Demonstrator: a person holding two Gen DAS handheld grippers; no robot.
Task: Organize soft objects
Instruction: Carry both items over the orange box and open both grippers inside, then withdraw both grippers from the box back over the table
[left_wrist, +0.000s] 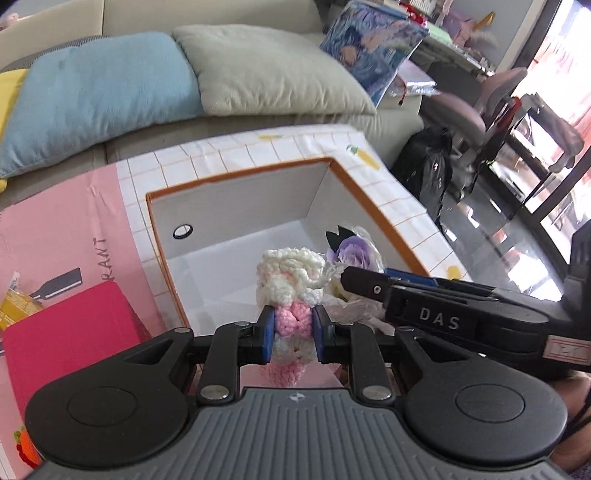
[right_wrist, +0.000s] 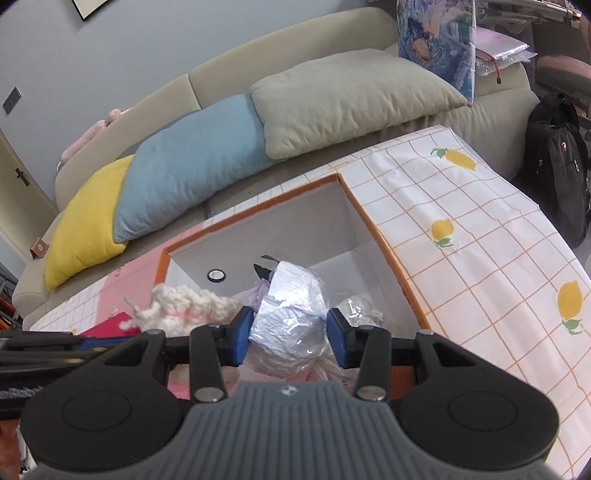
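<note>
Our left claw (left_wrist: 293, 328) grips the pink-and-white crochet piece (left_wrist: 291, 291) at the near rim of the orange-edged box (left_wrist: 236, 177). Our right claw (right_wrist: 290, 339) clamps the wrapped bouquet (right_wrist: 291, 314) over that box; plastic wrap hides most of its flowers.

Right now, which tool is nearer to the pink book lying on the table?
Left. The left tool is beside the pink book; the right tool is farther away.

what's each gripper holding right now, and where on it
Left gripper is shut on the crocheted toy, clamped at its pink lower part. Right gripper grips the wrapped bouquet around its plastic-wrapped lower half.
</note>
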